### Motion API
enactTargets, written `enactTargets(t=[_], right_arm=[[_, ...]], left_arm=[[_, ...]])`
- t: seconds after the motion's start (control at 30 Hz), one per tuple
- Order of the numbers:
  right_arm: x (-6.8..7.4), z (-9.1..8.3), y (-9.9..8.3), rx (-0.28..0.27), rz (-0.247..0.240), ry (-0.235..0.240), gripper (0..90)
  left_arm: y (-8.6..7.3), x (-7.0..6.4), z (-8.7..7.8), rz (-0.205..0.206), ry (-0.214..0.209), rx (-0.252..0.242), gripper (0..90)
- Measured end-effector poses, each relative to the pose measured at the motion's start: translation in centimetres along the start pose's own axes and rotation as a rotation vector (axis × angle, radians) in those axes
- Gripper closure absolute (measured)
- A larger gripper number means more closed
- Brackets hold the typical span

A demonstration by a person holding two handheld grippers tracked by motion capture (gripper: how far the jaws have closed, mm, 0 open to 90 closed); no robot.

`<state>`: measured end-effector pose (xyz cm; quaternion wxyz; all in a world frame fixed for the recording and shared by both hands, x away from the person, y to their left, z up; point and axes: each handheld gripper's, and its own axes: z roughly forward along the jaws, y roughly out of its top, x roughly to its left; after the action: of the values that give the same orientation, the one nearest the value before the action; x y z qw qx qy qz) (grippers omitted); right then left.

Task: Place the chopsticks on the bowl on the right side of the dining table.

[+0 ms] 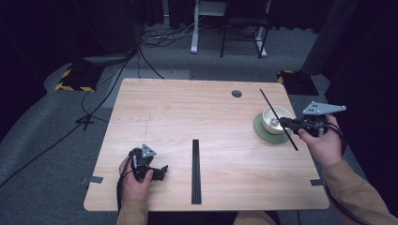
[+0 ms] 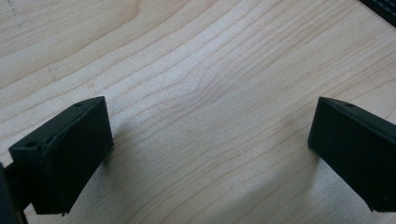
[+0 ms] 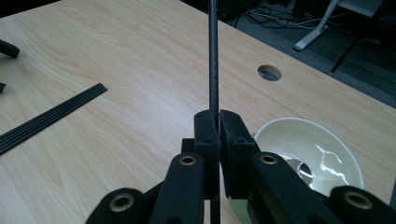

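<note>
Right gripper (image 1: 287,123) pinching a black chopstick (image 1: 278,118) at mid-right of frame, long axis slanting across the white bowl (image 1: 274,118) just beside; left gripper (image 1: 162,170) spread, lower left.

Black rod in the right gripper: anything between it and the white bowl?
Nothing visible. The right gripper is shut on the black rod, which already slants over the white bowl on its green saucer. The bundle of black rods lies well aside at mid-table.

A lab: dark curtains (image 1: 42,28), cables (image 1: 112,79) over grey carpet (image 1: 37,140), hazard-taped stand bases (image 1: 77,77), a lone wooden table (image 1: 178,108).
</note>
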<state>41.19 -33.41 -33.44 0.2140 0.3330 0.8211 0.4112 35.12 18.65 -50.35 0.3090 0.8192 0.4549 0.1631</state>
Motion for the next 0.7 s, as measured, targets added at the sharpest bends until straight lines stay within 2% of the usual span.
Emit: enactTargets(t=[0.13,0.3,0.33,0.43,0.53,0.7], right_arm=[[-0.9,0.1,0.0,-0.001,0.007,0.005,86.6],[-2.2,0.7,-0.2,0.014,0.025,-0.012,86.6],[-2.9,1.1,-0.3,0.028,0.028,-0.014,86.6],[-3.5,1.5,-0.5,0.042,0.042,-0.019,86.5],[-4.8,2.5,-0.7,0.066,0.056,-0.026,86.5],[-5.7,3.5,-0.8,0.096,0.052,-0.031,86.6]], left_arm=[[0.0,0.0,0.0,-0.001,-0.002,0.001,0.1],[0.0,0.0,0.0,-0.001,-0.002,0.0,0.1],[0.0,0.0,0.0,-0.001,-0.002,0.001,0.0],[0.0,0.0,0.0,0.0,0.0,0.0,0.1],[0.0,0.0,0.0,-0.001,-0.002,0.0,0.0],[0.0,0.0,0.0,-0.002,-0.001,0.0,0.0]])
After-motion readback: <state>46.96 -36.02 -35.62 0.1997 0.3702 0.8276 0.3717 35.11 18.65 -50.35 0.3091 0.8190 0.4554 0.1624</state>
